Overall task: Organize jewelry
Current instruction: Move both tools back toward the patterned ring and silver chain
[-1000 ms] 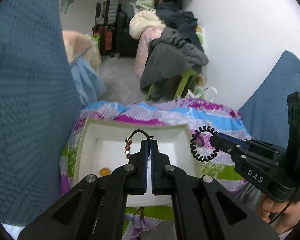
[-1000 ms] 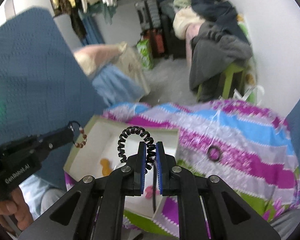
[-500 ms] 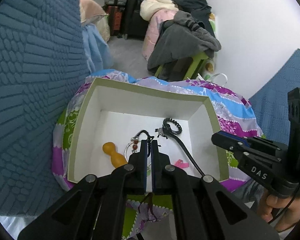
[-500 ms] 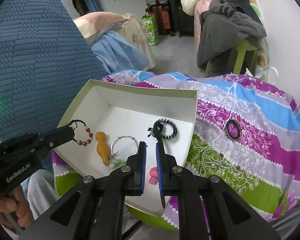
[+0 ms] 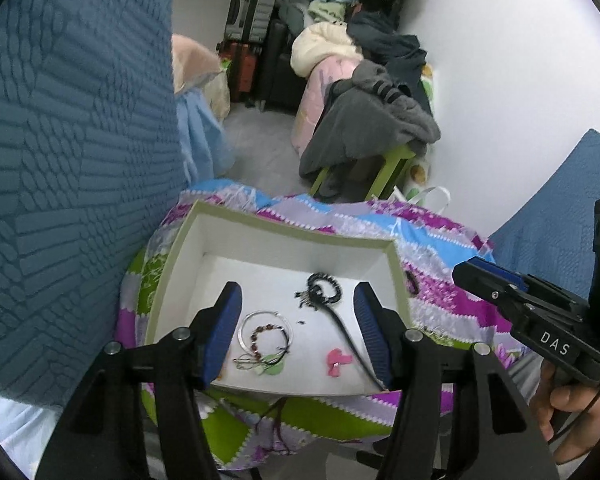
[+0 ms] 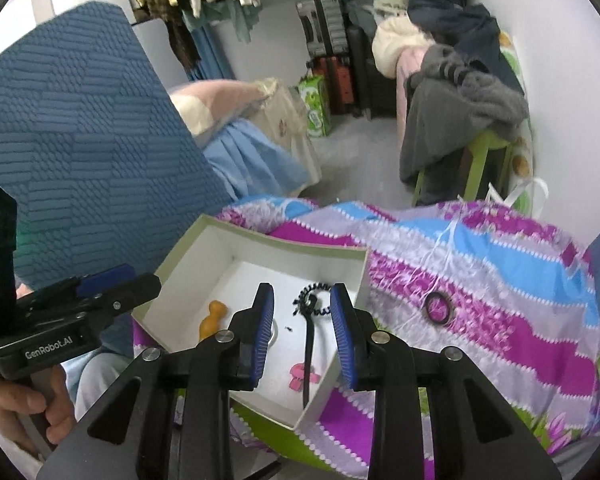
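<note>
Both of my grippers stood over the white box (image 5: 172, 264), and each had just been opening its jaws with nothing left between the pads. My left gripper (image 5: 298, 332) was spread wide above the near left of the box floor, where the beaded bracelet (image 5: 270, 338) lay flat inside a silver bangle (image 5: 260, 316). My right gripper (image 6: 302, 334) was parted more narrowly over the black coil hair tie (image 6: 310, 304) and the black cord running from it toward the near wall, beside a pink clip (image 6: 300, 376). What the next move turned on, as I judged it, was the dark ring (image 6: 438, 308) still out on the striped cloth (image 6: 500, 280): it lay flat, outside the box, off to the right of my right gripper and a little ahead of it. That made my right hand plainly the nearer one, the left being across the box from it.
</note>
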